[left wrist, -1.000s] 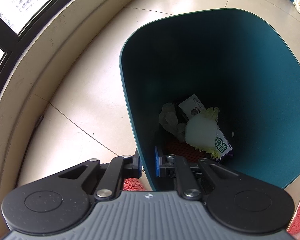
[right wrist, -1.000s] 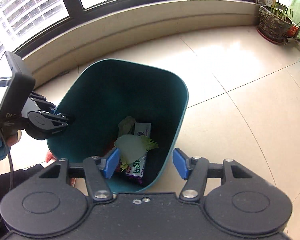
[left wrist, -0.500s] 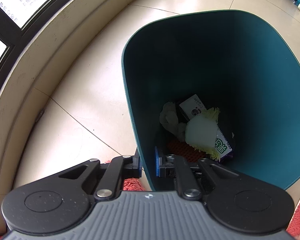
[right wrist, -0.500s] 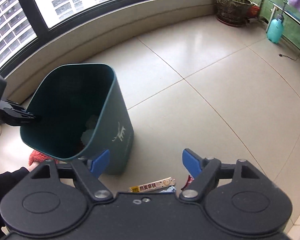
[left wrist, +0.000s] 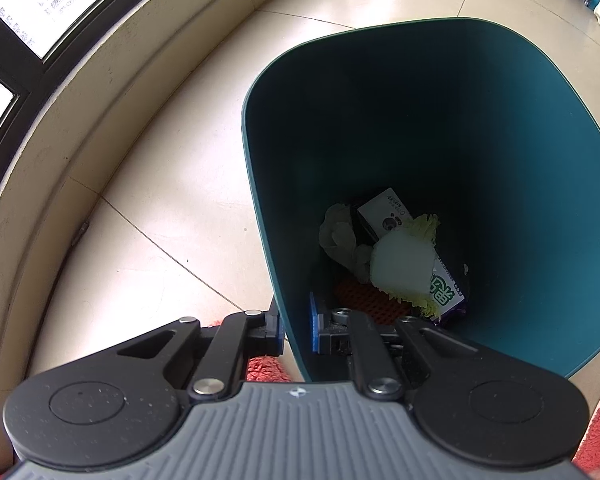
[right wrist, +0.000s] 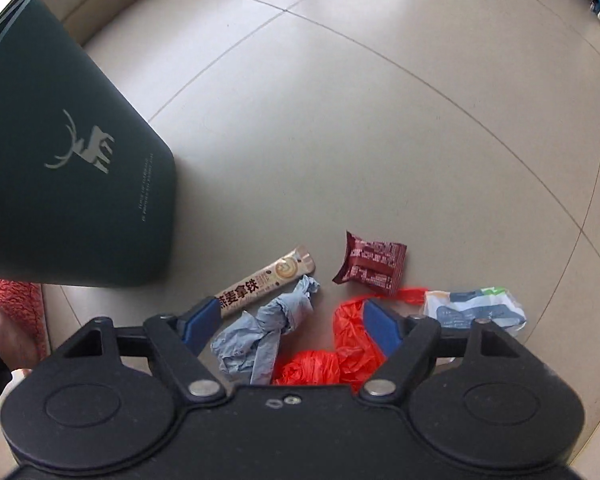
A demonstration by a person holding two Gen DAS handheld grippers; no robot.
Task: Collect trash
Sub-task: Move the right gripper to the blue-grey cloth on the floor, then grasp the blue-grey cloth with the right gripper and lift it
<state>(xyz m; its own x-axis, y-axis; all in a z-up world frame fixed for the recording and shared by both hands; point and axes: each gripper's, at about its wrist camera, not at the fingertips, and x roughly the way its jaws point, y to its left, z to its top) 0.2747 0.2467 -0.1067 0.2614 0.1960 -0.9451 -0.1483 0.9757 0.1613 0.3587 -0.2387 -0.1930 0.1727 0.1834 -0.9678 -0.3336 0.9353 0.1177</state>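
My left gripper point(left wrist: 296, 328) is shut on the near rim of the dark green trash bin point(left wrist: 500, 120); one finger is outside, one inside. A cabbage leaf point(left wrist: 400, 268), cartons and wrappers lie at the bin's bottom. In the right wrist view the bin point(right wrist: 60, 184) stands at left. My right gripper point(right wrist: 292, 320) is open and empty above floor trash: a crumpled blue tissue point(right wrist: 268, 328), a red plastic bag point(right wrist: 340, 344), a tan coffee stick packet point(right wrist: 268, 280), a dark red wrapper point(right wrist: 372, 264) and a white-blue packet point(right wrist: 476, 308).
A curved window ledge point(left wrist: 60, 140) runs along the left. A red fuzzy slipper point(right wrist: 16, 312) and the person's foot are by the bin's base. Beige tiled floor point(right wrist: 380, 100) stretches beyond the trash.
My right gripper has swung away from over the bin and down to the right, and now looks at the trash on the floor. The left gripper still holds the bin rim.
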